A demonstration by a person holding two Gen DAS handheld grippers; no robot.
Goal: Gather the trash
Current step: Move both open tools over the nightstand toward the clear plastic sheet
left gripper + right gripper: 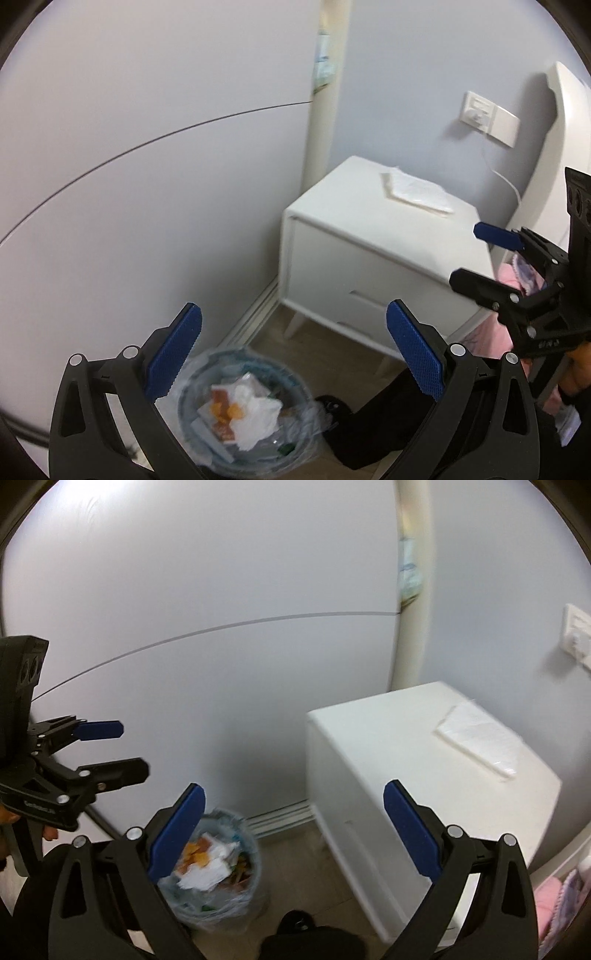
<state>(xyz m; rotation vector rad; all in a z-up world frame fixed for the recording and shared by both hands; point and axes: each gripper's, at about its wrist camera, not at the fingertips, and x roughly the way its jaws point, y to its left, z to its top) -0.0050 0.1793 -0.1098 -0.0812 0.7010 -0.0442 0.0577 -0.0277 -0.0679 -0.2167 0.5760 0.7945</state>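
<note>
Much of the trash appears already collected: crumpled paper and wrappers are seen in the lined bin [243, 410] on the floor beside the nightstand [354, 266]. One white tissue [415, 192] is left lying on the nightstand top. Nothing is held: the left gripper [291, 354] and right gripper [293, 830] are both seen with jaws apart and empty.
</note>
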